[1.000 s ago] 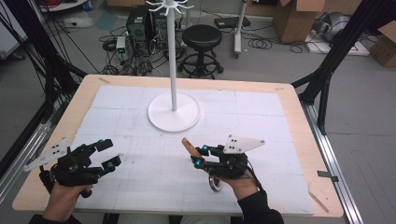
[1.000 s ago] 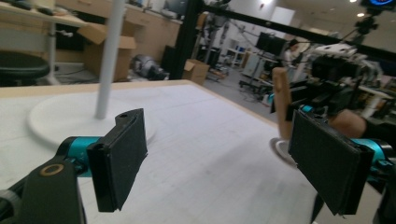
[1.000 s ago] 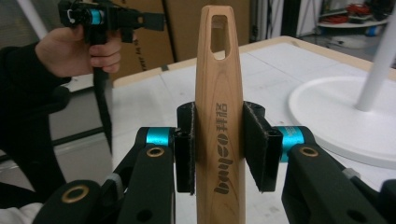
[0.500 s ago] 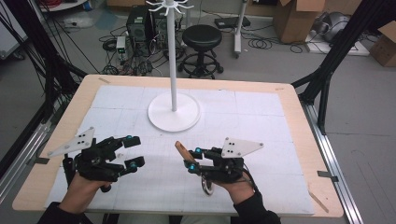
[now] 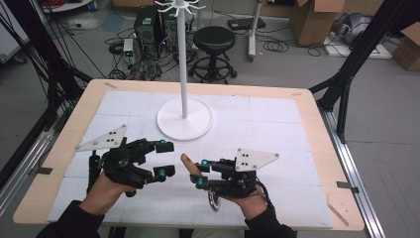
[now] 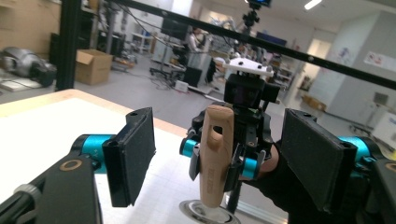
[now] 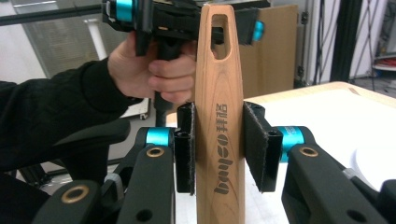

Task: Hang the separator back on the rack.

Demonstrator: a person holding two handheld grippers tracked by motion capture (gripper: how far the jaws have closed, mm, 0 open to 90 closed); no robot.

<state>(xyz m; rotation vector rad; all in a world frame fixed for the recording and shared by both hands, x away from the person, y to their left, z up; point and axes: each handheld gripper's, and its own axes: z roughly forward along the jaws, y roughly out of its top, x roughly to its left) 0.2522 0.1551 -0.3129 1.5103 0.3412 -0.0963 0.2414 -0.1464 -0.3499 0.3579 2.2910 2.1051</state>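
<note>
R gripper pinching wooden handle btwn my pads, upright | L gripper jaws spread, just been closing, nothing btwn, facing handle | white stand base beyond, table under.

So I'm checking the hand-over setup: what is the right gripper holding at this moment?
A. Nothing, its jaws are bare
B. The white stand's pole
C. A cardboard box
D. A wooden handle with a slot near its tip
D: in the right gripper view, the right gripper has both pads pressed on the wooden handle, whose slotted tip points toward the open left gripper.
</note>
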